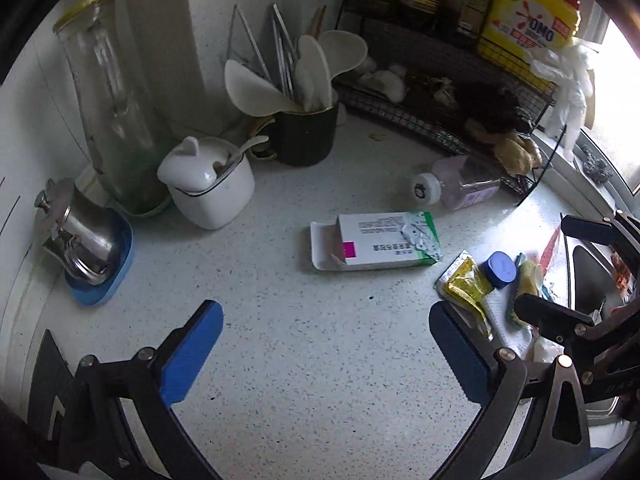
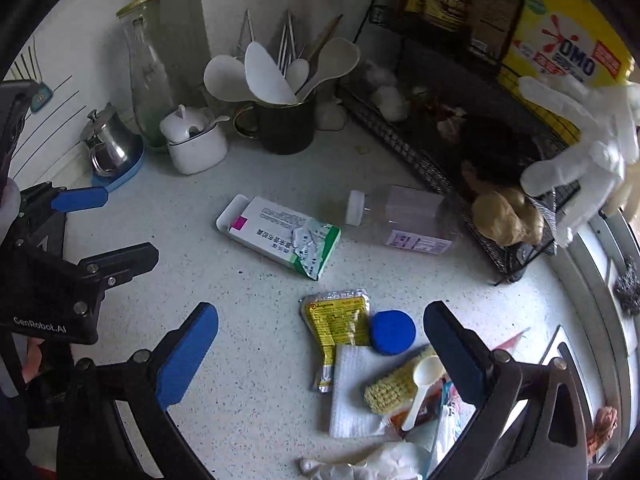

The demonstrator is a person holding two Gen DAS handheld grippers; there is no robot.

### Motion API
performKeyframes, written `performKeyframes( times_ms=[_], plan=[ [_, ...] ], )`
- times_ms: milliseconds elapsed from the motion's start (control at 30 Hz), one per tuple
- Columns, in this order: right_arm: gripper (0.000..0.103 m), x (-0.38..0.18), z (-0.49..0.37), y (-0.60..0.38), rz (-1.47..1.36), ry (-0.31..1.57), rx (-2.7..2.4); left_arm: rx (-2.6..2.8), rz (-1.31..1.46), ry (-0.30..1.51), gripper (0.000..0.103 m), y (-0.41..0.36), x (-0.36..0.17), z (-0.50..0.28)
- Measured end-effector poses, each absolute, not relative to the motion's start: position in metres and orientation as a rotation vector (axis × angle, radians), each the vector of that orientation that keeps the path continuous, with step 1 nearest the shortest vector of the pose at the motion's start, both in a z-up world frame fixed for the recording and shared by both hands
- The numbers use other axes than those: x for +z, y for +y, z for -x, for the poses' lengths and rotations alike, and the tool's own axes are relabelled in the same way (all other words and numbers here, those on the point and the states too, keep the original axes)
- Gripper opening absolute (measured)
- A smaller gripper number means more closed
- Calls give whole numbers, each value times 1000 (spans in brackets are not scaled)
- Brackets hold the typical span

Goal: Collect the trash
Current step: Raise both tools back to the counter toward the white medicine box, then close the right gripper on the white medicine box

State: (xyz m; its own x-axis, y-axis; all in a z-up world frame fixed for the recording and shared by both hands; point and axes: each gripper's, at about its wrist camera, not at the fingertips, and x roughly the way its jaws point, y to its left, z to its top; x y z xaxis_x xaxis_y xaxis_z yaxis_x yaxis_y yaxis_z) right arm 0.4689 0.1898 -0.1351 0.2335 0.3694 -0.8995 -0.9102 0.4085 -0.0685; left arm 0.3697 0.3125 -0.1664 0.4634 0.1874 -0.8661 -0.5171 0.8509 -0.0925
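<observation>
Two hand-held grippers hang tilted steeply down over a speckled white bench [image 1: 320, 360] strewn with trash. The left hand-held gripper [image 1: 326, 354] has its blue-padded jaws spread wide with nothing between them, only bare bench below. Ahead of it lies a torn green-and-white medicine box [image 1: 380, 242], its inner tray slid partly out, and beyond that a small plastic bottle [image 1: 456, 188] on its side, near a black wire rack [image 1: 440, 120].

The right hand-held gripper [image 2: 320, 356], seen at the left one's right side, is likewise spread and pinching nothing. Within its span lie a yellow foil sachet [image 2: 340, 320], a blue cap [image 2: 393, 332], a folded white napkin [image 2: 356, 392], a piece of corn cob [image 2: 394, 386] and a small plastic scoop [image 2: 424, 380], clustered and touching.
</observation>
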Motion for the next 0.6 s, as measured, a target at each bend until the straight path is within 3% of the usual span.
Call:
performKeyframes(
  times_ms=[600],
  plan=[
    [103, -208, -482, 303, 1052, 1001, 1317, 523, 562, 1124, 103, 373, -235, -359]
  ],
)
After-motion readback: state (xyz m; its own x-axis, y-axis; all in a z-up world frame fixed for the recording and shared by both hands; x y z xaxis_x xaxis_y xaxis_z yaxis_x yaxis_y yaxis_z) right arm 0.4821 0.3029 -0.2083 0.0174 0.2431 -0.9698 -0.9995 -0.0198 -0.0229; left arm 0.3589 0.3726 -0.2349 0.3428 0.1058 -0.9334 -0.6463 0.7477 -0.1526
